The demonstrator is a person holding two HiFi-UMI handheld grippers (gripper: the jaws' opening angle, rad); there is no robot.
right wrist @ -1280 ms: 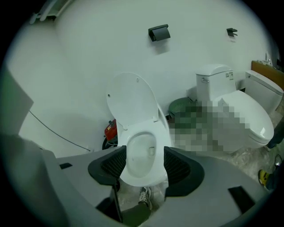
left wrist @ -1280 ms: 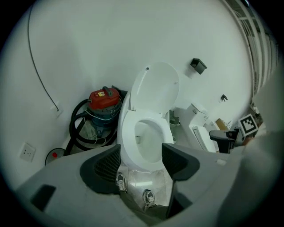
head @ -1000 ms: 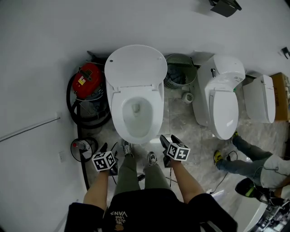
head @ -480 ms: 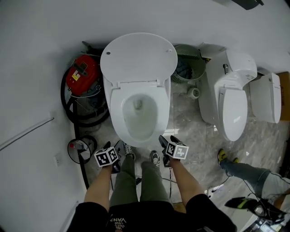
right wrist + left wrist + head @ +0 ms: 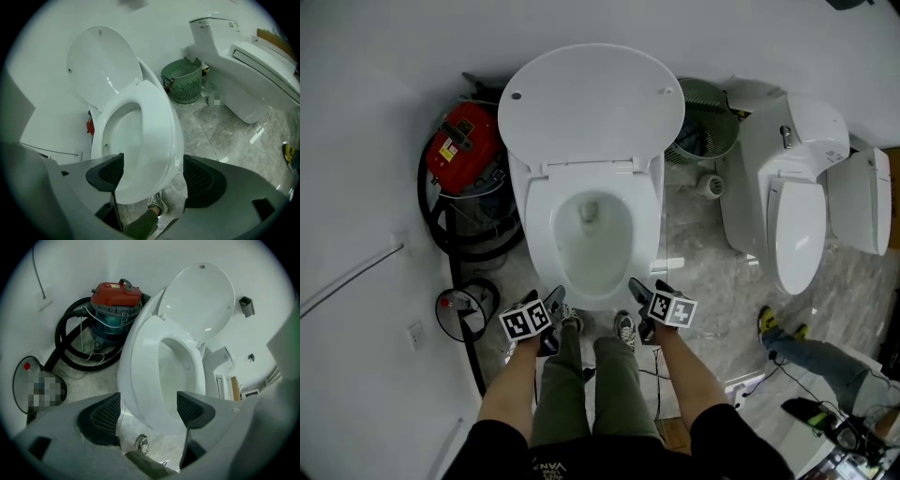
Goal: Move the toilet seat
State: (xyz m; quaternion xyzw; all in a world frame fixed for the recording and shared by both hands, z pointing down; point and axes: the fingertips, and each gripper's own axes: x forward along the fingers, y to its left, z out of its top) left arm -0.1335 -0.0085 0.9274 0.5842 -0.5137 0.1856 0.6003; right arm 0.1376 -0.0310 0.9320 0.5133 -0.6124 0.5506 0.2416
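Fig.: Below me, the toilet (image 5: 586, 281) sits at centre, its seat (image 5: 542, 225) lying on it, lid (image 5: 591, 103) upright at 12 o'clock. I find the vacuum cleaner (image 5: 459, 141) at 10, basket (image 5: 705, 122) at 1, second toilet (image 5: 797, 225) at 3.

- The head view is bright and evenly lit by diffuse light from above; the wall (image 5: 375, 112) and the raised toilet lid (image 5: 591, 103) are almost washed out.
- Shadows are soft and short; the darkest patch is around the red vacuum cleaner (image 5: 461, 150) and its hose.
- The marble floor (image 5: 712, 272) carries pale streaks of sheen beside the bowl.
- Both gripper views are fisheye circles with black corners, and straight lines bow towards the rim.
- In the left gripper view, a glossy highlight sits on the lid; the grey body of the left gripper (image 5: 147, 411), close to the lens, is soft.
- In the right gripper view, the right gripper (image 5: 154, 176) is equally soft, while bright glare streaks cross the floor tiles.
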